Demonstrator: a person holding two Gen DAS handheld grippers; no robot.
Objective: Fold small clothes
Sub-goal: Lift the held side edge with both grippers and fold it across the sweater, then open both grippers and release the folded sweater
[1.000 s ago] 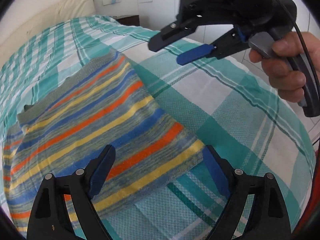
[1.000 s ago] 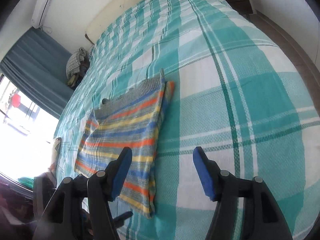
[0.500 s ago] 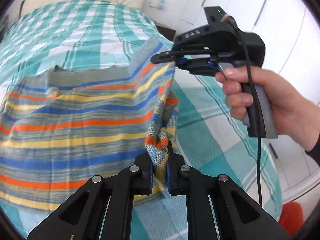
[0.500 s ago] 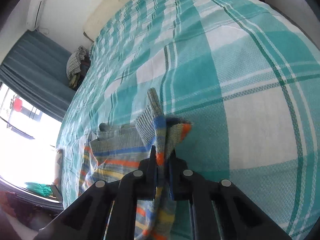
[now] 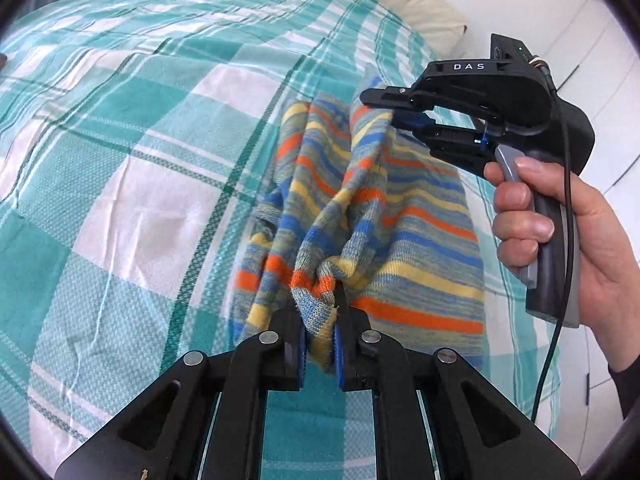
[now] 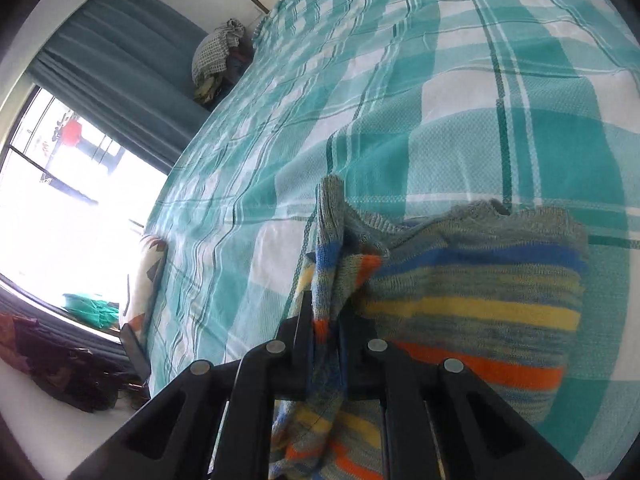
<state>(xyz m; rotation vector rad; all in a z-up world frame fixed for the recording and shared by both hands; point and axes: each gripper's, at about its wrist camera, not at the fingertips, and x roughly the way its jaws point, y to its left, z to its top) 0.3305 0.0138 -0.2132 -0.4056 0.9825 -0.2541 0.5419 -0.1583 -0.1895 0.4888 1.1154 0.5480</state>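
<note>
— Where's the striped garment (image 5: 384, 216)?
— Lifted partly off the bed (image 5: 120, 160). The left hand-held gripper (image 5: 320, 344) is clamped on one bunched corner, and the right hand-held gripper (image 6: 324, 340) pinches another edge; how much cloth is lifted looks unclear.

Striped knit garment (image 5: 384, 216), orange, yellow, blue and grey, hangs bunched, apparently partly lifted off the bed.

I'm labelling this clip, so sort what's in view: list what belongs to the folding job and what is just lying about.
Part of the job:
- striped knit garment
- left tool, shut on it
- right tool, shut on it
- plaid bedspread, the work surface

Lying about:
- pile of clothes
- teal curtain
- pillow
</note>
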